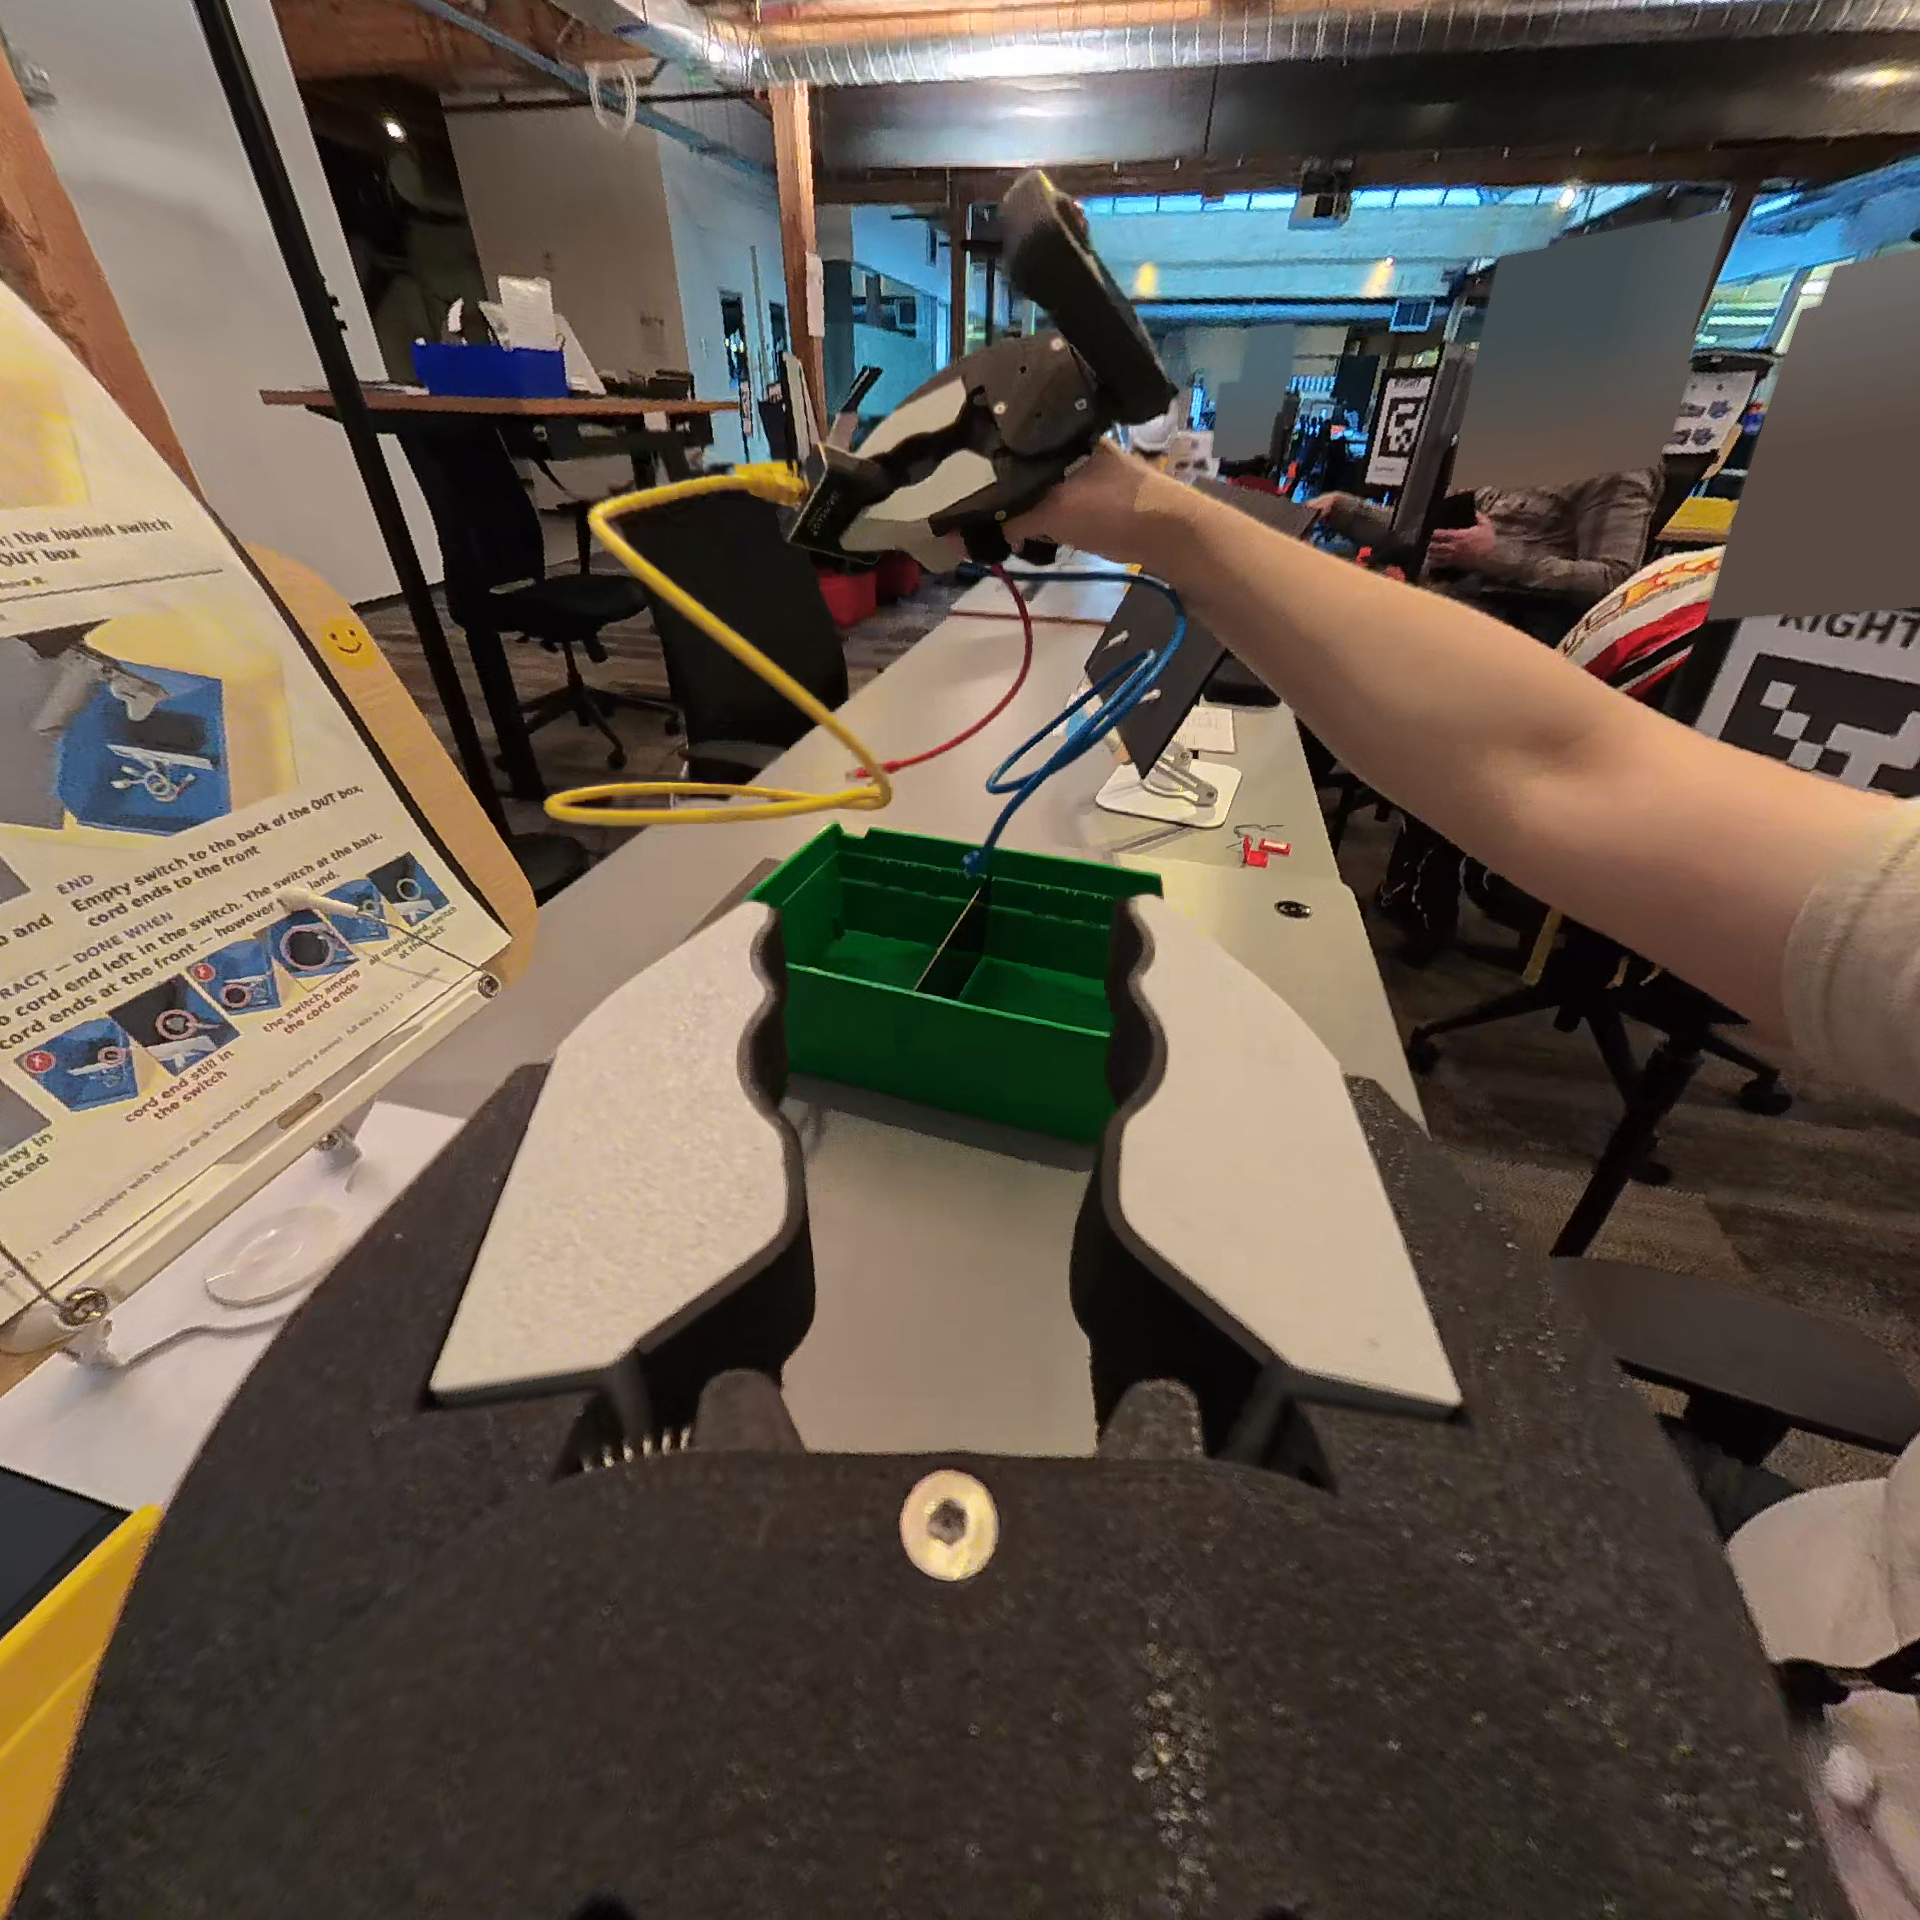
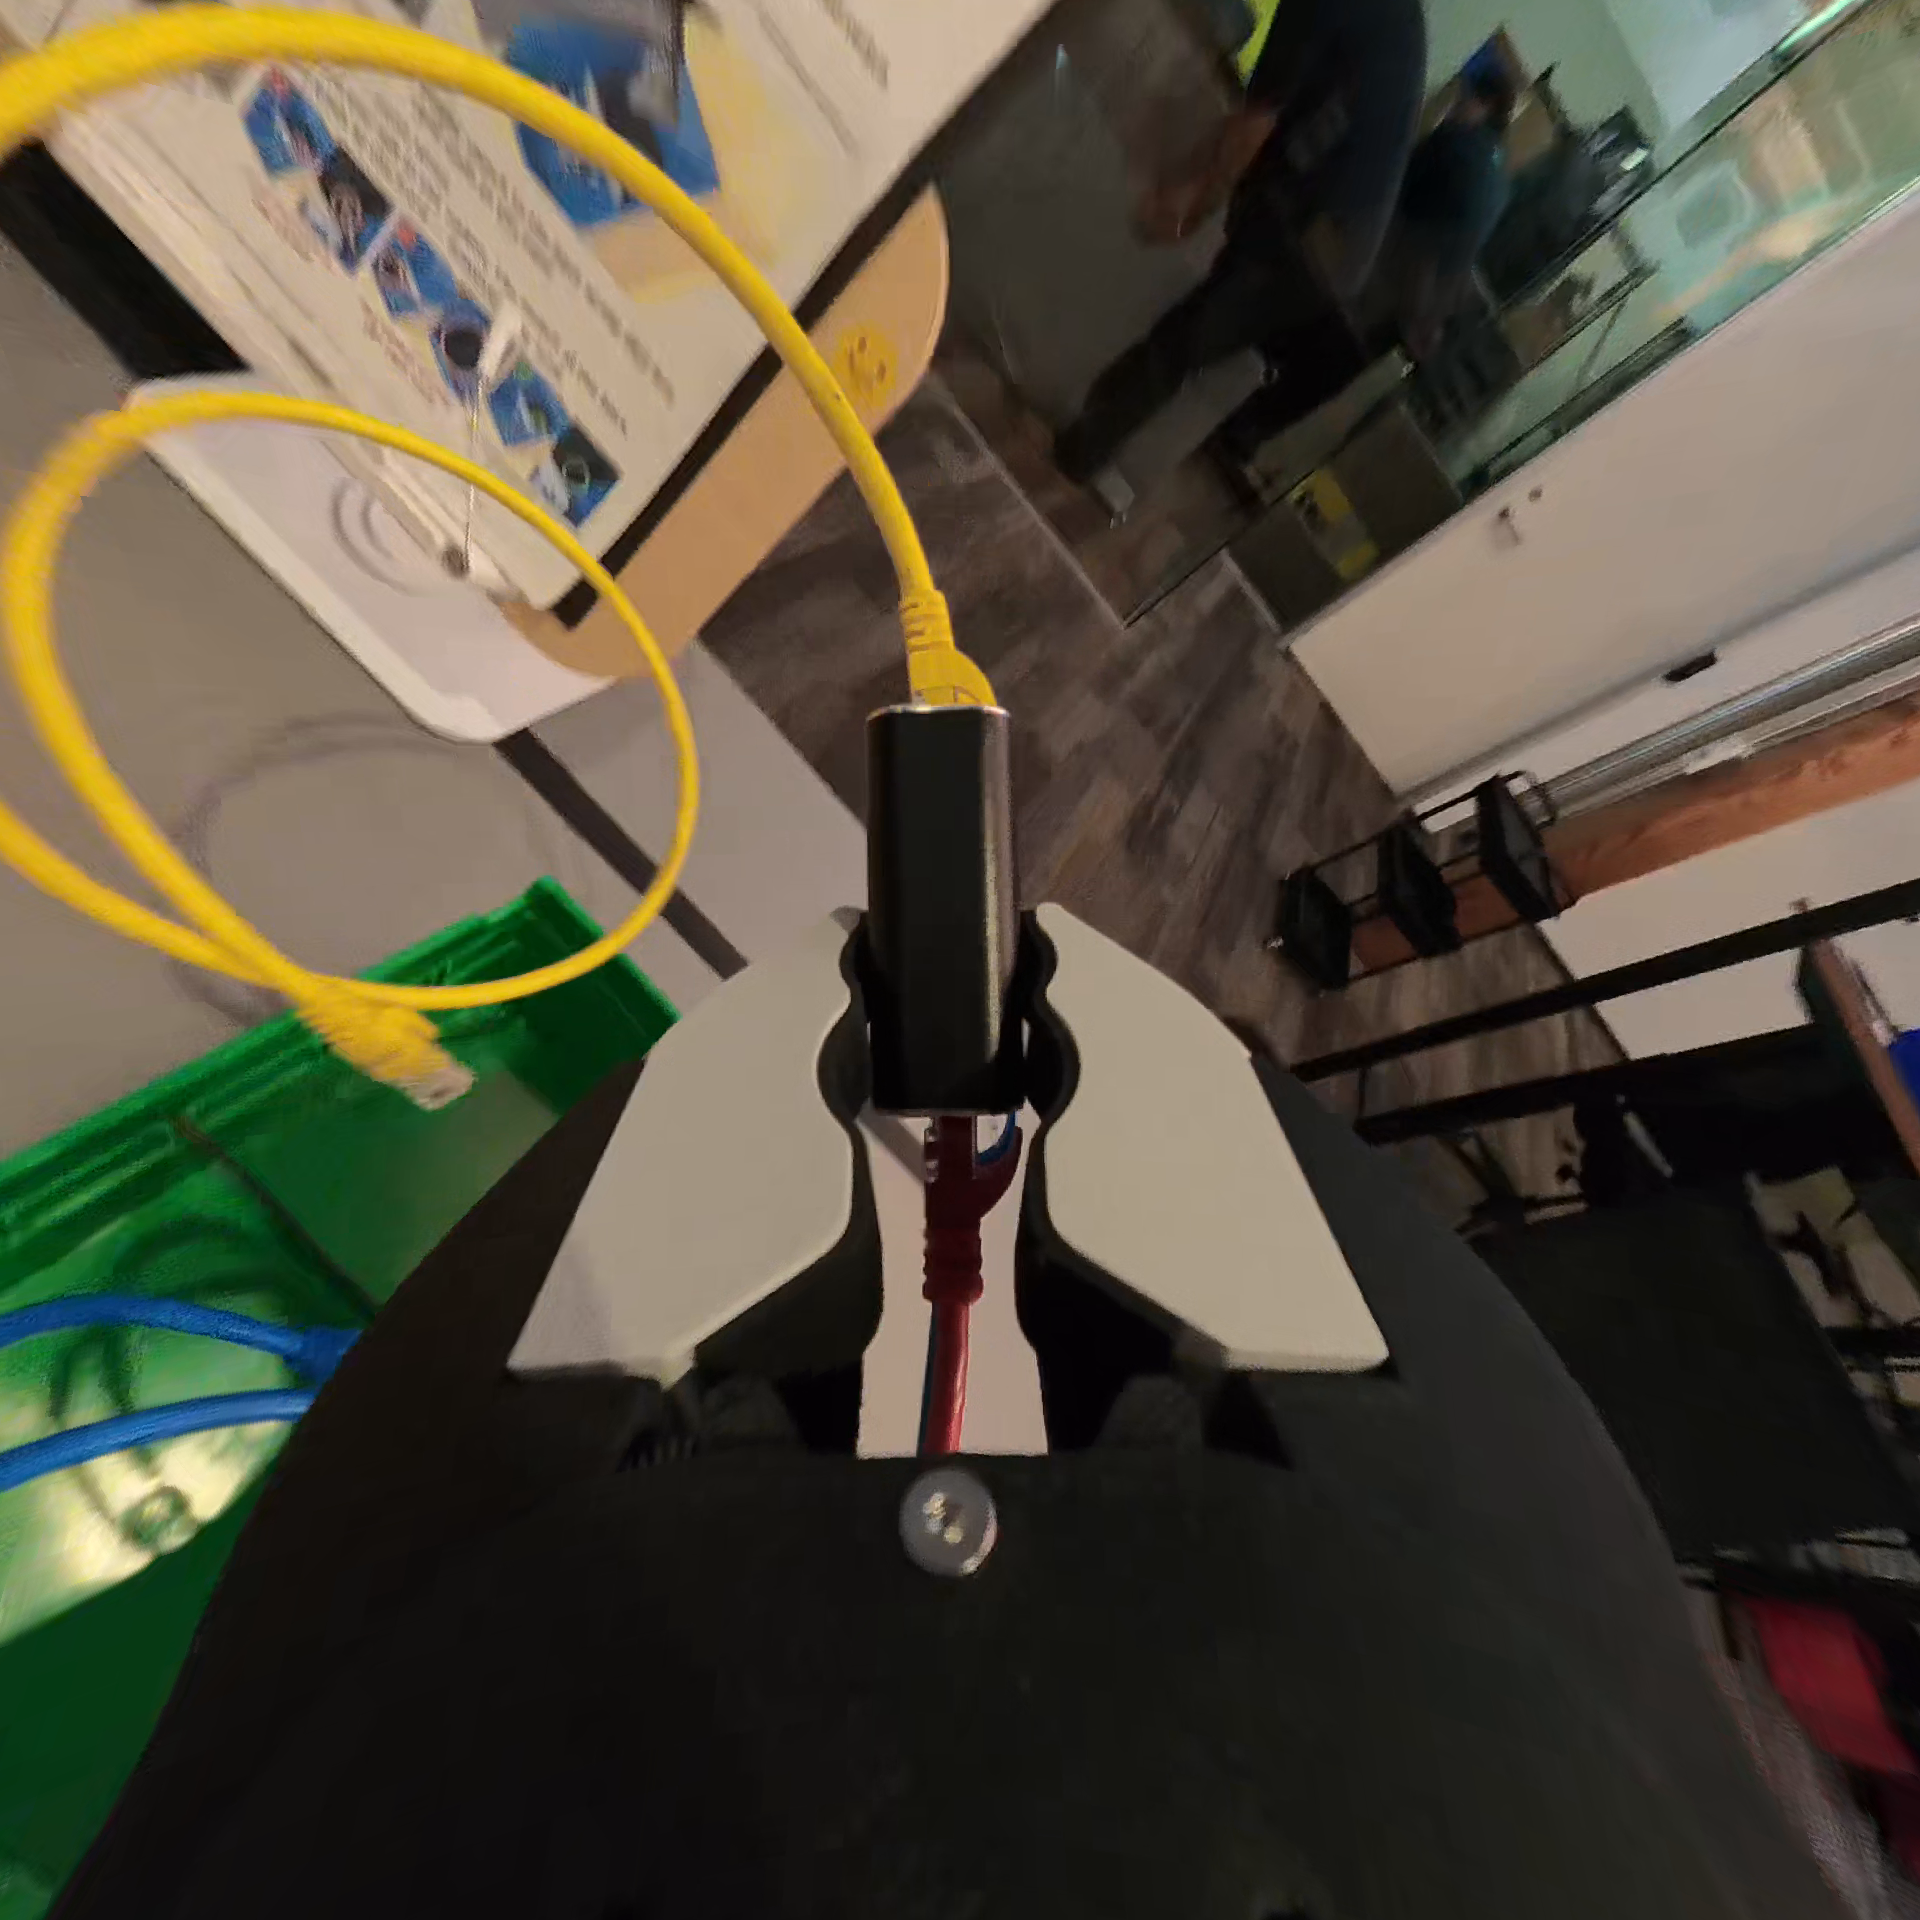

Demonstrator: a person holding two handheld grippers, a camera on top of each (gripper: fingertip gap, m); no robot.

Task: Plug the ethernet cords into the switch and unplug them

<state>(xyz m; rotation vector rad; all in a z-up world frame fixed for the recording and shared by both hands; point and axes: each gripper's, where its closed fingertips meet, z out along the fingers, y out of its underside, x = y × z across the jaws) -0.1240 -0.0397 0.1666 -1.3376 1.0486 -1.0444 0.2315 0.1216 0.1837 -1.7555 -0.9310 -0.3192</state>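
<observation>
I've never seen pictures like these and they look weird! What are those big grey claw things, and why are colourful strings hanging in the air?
The claws are grippers, hand-held pinchers a person squeezes. Each carries a camera, so each picture looks along its own fingers. The left gripper is open and empty, above a green bin on a grey table. The right gripper, held up by a person's hand, pinches a small black switch. The strings are ethernet cords plugged into it: a yellow cord, a red cord and a blue cord dangling toward the bin.
</observation>
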